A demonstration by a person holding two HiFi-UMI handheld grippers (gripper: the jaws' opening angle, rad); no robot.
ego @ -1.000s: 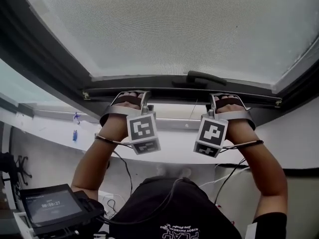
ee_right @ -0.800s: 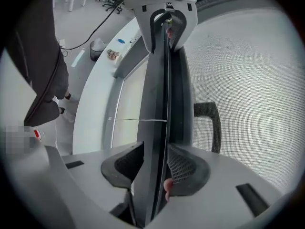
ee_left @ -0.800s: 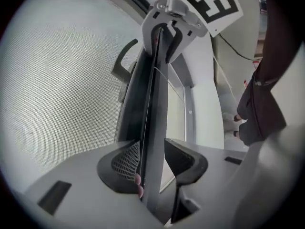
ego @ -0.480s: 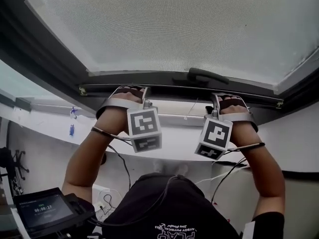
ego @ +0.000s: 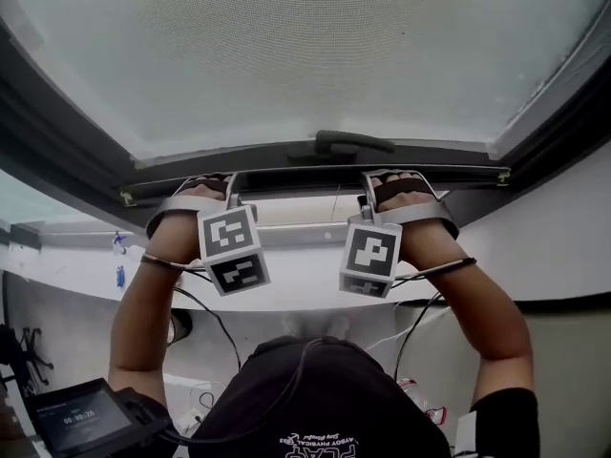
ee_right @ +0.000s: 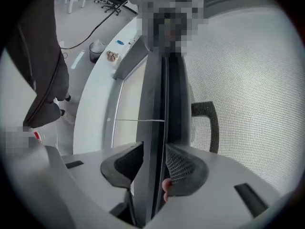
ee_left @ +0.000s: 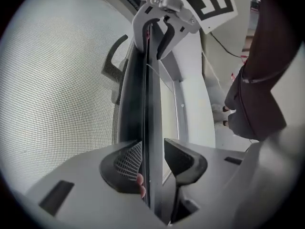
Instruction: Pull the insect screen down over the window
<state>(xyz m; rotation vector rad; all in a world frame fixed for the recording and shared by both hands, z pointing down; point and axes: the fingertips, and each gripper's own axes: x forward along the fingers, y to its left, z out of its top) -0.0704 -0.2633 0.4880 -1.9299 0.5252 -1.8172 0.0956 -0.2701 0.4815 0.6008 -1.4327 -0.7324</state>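
The insect screen's grey mesh (ego: 305, 55) fills the upper head view. Its dark bottom bar (ego: 296, 173) runs across, with a black handle (ego: 353, 144) at mid-length. My left gripper (ego: 205, 184) holds the bar left of the handle and my right gripper (ego: 387, 179) holds it on the right. In the left gripper view the bar (ee_left: 143, 89) stands between the pads of the left gripper (ee_left: 152, 163). The right gripper (ee_left: 159, 30) clamps it further along. The right gripper view shows the bar (ee_right: 159, 94) inside the right gripper (ee_right: 152, 163), whose jaws have just been opening slightly.
The dark window frame (ego: 57, 132) slants along both sides. A strip of uncovered window (ego: 296, 208) lies below the bar, then a white sill (ego: 286, 289). Cables hang from both wrists. A small device with a lit display (ego: 81, 418) sits at the lower left.
The head view has swung, so both grippers and the bar now appear further left. Both grippers stay on the bar, and its gap to the sill looks the same.
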